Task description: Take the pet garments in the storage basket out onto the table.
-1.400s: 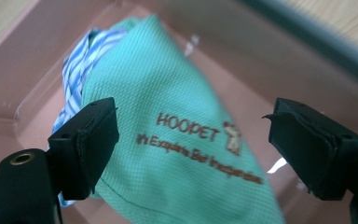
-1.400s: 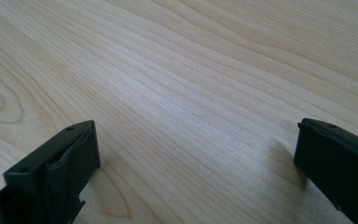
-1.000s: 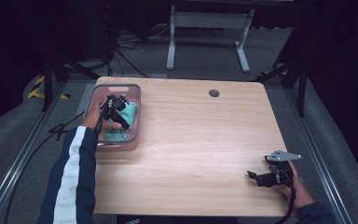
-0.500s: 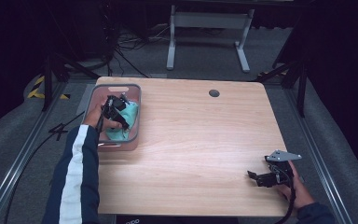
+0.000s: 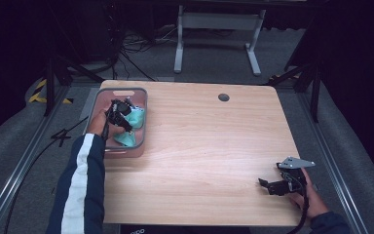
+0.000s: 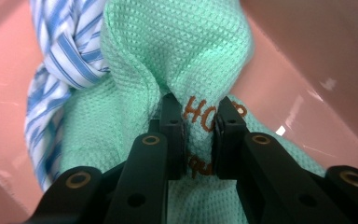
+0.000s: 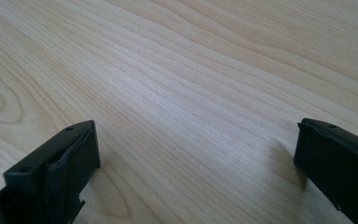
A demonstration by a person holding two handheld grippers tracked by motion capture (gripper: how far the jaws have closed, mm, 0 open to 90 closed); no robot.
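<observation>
Now, left gripper [image 5: 121, 113]: down in the pink bin [image 5: 140, 127] at the left side of the table [image 5: 209, 146]; jaws squeezed tight on a fold of the green cloth [image 6: 186, 56]; brown stitched letters on the cloth right between the jaws
Green cloth: bunched up in the bin; bumpy waffle weave; touching the striped cloth
Striped cloth [image 6: 60, 51]: blue and white; twisted; just beside the green cloth, pressed against it in the bin
Pink bin: near the far left corner of the table; see-through pink walls around both cloths
Right gripper [image 5: 283, 183]: low over bare wood near the front right corner; jaws wide apart with nothing between them; grey plate on top
Left arm [image 5: 80, 187]: dark sleeve with a white stripe, reaching up to the bin
Change since before: almost none; left gripper in the bin as before; right gripper in the same spot; sleeve much the same
</observation>
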